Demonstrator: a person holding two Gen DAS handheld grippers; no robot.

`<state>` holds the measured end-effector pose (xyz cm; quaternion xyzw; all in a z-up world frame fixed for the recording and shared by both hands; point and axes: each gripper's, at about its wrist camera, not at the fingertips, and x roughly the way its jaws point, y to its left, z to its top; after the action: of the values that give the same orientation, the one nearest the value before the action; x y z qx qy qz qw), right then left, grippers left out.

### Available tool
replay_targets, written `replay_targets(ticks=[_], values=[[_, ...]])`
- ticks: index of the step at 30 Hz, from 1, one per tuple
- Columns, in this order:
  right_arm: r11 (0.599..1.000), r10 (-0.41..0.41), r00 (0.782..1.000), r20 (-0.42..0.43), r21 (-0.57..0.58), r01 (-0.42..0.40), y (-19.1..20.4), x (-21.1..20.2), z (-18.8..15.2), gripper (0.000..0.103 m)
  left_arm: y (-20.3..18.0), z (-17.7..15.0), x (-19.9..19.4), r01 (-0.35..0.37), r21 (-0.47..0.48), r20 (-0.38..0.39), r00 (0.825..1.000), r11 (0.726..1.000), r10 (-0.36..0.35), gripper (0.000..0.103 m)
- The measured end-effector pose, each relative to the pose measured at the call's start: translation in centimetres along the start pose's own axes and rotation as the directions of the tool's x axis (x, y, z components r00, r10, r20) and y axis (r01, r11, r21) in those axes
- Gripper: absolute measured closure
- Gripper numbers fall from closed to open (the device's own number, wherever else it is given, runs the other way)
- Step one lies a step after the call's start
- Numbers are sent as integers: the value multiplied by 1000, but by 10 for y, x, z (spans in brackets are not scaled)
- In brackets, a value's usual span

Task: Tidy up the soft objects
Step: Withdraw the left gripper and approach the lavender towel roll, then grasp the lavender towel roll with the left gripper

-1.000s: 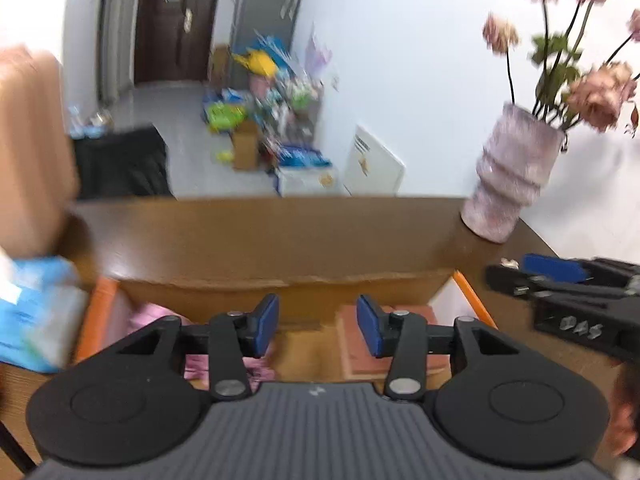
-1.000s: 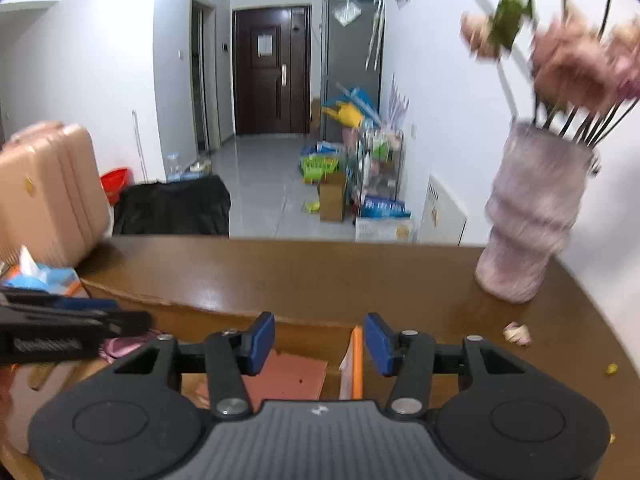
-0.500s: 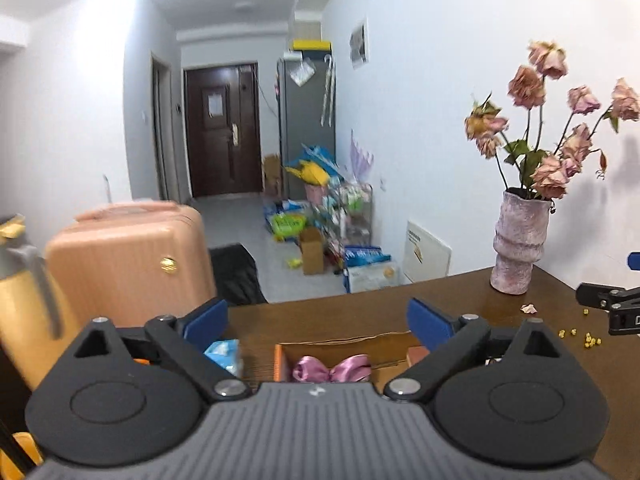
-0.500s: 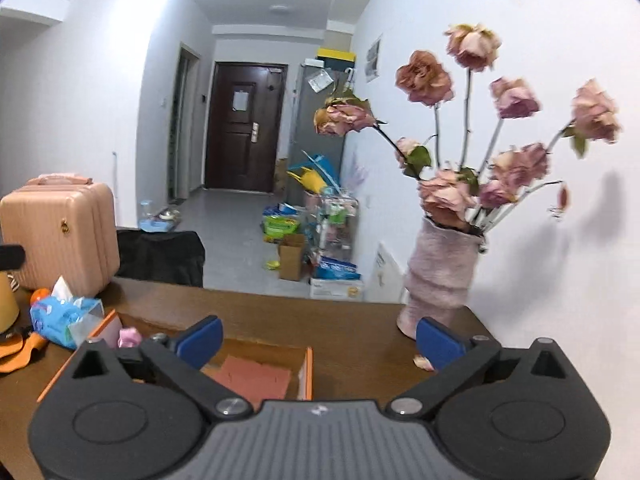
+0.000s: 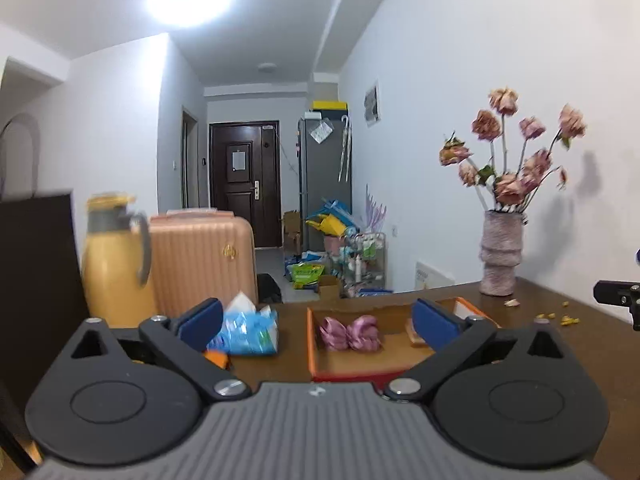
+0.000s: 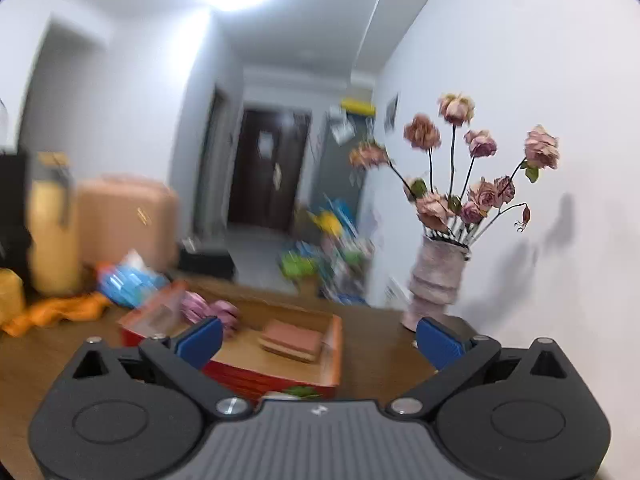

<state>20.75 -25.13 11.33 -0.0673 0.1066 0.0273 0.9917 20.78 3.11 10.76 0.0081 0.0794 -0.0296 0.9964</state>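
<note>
Both claws empty and spread. Left gripper: jaws opening, at or near full spread, nothing between the pads. Right gripper: jaws wide apart, released, nothing held.

Task items sit in the orange-walled cardboard tray on the brown table. Pink satin bow lies at the tray's 11 o'clock corner as seen from the left wrist; folded reddish cloth lies flat toward 2 o'clock of the tray floor.

Handling, judged: both light, limp, no breakage risk. Bow is glossy, likely slippery; pinch at the centre knot, not a loop. Cloth is stacked in folds; take the whole thickness at one edge or layers may splay.

Outside the tray, at 9 o'clock: blue tissue pack, also soft, crinkly wrapper. Orange fabric beyond it.

Surface: polished wood, petals and crumbs scattered near the vase of dried roses at 2 o'clock. Yellow jug at 10 o'clock. Hallway with dark door at 12 o'clock. Right view motion-blurred.
</note>
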Motion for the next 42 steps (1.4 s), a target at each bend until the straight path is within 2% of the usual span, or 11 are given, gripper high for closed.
replay_targets(ticks=[3,8,10,13,18,25,33,38,39,41,42], values=[[996,37,996,87,73,-43,3,-34,-32,0,-3,-35,-32,-18,7,4,1000,1000,18,0],[991,20,994,108,131,-34,13,-80,-85,0,-4,-83,-81,-68,34,62,996,997,65,0],[983,11,989,149,177,-38,10,-101,-107,0,-1,-97,-96,-60,-5,44,997,998,61,0],[968,32,991,131,241,-63,4,-117,-128,0,8,-116,-112,-7,-72,-5,1000,997,6,0],[961,23,987,158,270,-66,-1,-129,-155,0,6,-126,-116,-26,-39,-18,1000,999,25,0],[969,49,992,112,235,-75,8,-114,-158,0,6,-126,-98,-28,-46,-64,998,999,25,0],[977,117,993,15,177,-118,30,-74,-156,0,-8,-141,-27,-33,37,-244,969,999,41,0],[978,148,989,-14,151,-144,39,-50,-151,0,-17,-141,15,9,45,-244,970,999,2,1],[978,151,988,-18,145,-147,42,-46,-151,0,-19,-142,27,12,46,-245,969,999,0,3],[979,159,987,-30,135,-154,46,-37,-149,0,-23,-146,48,-12,77,-285,958,997,34,24],[979,161,986,-38,134,-155,48,-33,-148,0,-24,-148,57,-11,87,-299,954,996,36,30]])
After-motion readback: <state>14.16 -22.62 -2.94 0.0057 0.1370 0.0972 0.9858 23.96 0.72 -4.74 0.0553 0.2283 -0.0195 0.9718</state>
